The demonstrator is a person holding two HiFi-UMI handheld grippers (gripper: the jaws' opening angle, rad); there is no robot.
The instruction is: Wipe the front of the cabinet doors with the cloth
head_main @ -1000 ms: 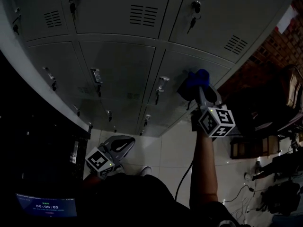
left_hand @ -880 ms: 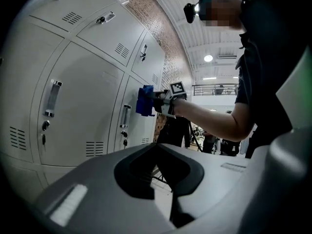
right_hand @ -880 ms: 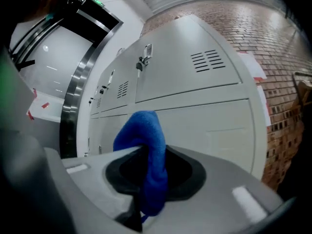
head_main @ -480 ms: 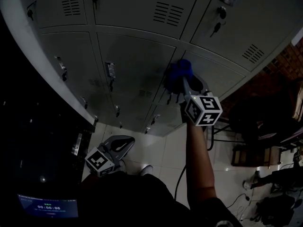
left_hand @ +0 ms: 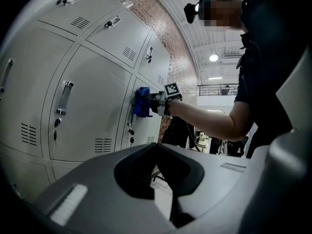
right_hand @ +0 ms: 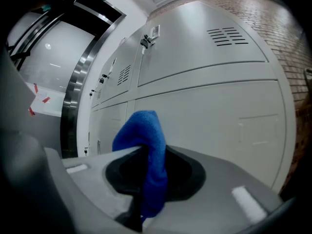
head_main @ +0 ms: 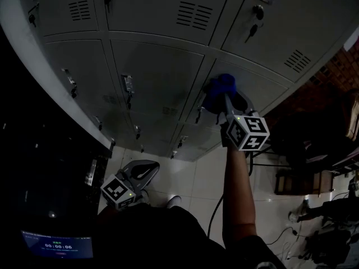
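Cloth (head_main: pixel 220 88), blue, is bunched and clamped between the closed jaws of the right gripper (head_main: pixel 223 98). In the right gripper view a fold of it (right_hand: pixel 145 145) stands up out of the jaw recess of that gripper (right_hand: pixel 146 182) and hangs down through it.

The cloth is pressed to the grey cabinet front (head_main: pixel 157 72). It sits on a right-column door, just right of the vertical seam with the middle column and just under the horizontal seam above. From the left gripper view the cloth (left_hand: pixel 142 101) covers the top of that door's handle (left_hand: pixel 131 116), at the door's near edge. The marker cube (head_main: pixel 247 132) and a bare forearm (head_main: pixel 236 195) trail back from it.

Left gripper (head_main: pixel 147 172) is low and well apart from the doors, over pale floor tiles (head_main: pixel 190 178). Its jaws (left_hand: pixel 163 189) are drawn together with nothing between them.

Edges: the middle door's broad flat face lies open left of the cloth, bounded by its own handle (head_main: pixel 128 86) at the far seam. Vent slots (head_main: pixel 193 14) sit in the row above. The cabinet's left end meets a dark wall (head_main: pixel 45 150). Dark furniture (head_main: pixel 294 175) crowds the floor past the cabinet's right end.
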